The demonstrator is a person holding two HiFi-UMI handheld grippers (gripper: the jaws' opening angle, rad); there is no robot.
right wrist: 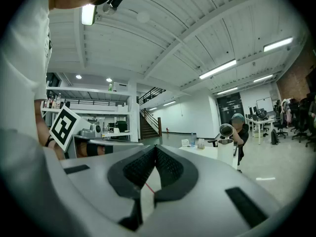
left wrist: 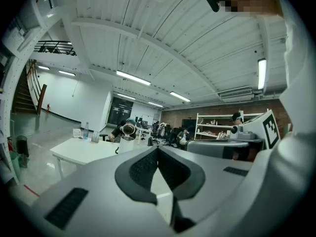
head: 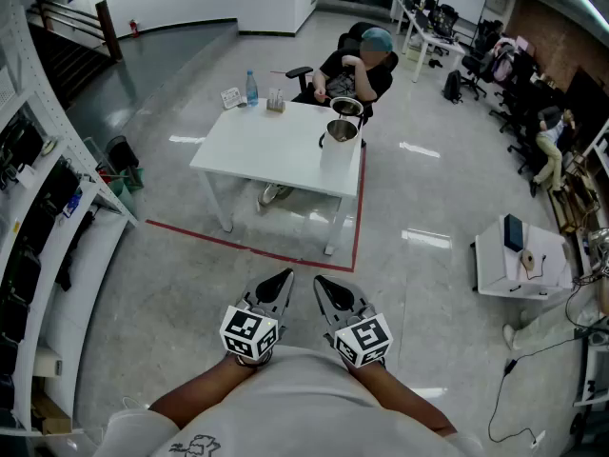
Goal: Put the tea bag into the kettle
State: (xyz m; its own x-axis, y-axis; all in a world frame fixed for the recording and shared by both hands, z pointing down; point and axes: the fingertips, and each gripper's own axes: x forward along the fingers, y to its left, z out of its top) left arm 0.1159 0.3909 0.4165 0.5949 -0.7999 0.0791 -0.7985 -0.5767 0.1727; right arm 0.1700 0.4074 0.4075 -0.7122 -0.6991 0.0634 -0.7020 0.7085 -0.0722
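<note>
The left hand-held gripper and right hand-held gripper are hovering side by side by the wearer's chest in the head view, each carrying a cube of black-and-white square markers. The print on a small card on the white bench is too small to read. The white kettle, its lid tipped open, is standing at the bench's far right edge before a seated person, well apart from both tools. No tea bag can be made out.

In the left gripper view, the jaws are meeting at their tips, gripping nothing.

In the right gripper view, the jaws are likewise pressing together, empty.
</note>
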